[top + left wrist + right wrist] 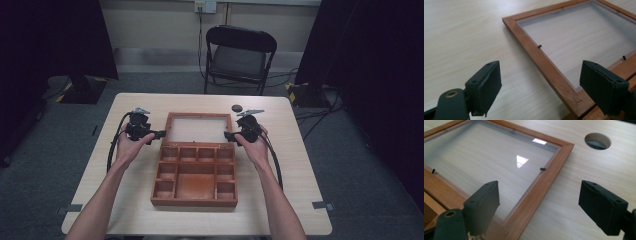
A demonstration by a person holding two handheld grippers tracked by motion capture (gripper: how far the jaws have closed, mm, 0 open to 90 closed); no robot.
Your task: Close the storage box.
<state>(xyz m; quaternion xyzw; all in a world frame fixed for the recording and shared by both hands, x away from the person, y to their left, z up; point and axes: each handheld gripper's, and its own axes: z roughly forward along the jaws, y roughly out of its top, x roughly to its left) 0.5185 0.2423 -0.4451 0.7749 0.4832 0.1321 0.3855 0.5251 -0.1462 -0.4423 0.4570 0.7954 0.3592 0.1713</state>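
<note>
A brown wooden box (194,202) with several small compartments lies open in the middle of the table. Its glass-paned lid (197,116) is folded back flat on the far side. My left gripper (161,134) sits at the lid's left edge, jaws open. In the left gripper view the lid's frame rail (544,65) runs between the jaws of the left gripper (541,82), with neither pad touching it. My right gripper (227,136) is at the lid's right edge. The right gripper (539,200) is also open astride the frame rail (549,170), its pads apart from the wood.
The light wood table (300,200) has a round cable hole (237,107) just beyond the lid's right corner, the same hole (597,141) showing in the right gripper view. A black folding chair (240,52) stands behind the table. Bare tabletop lies on both sides of the box.
</note>
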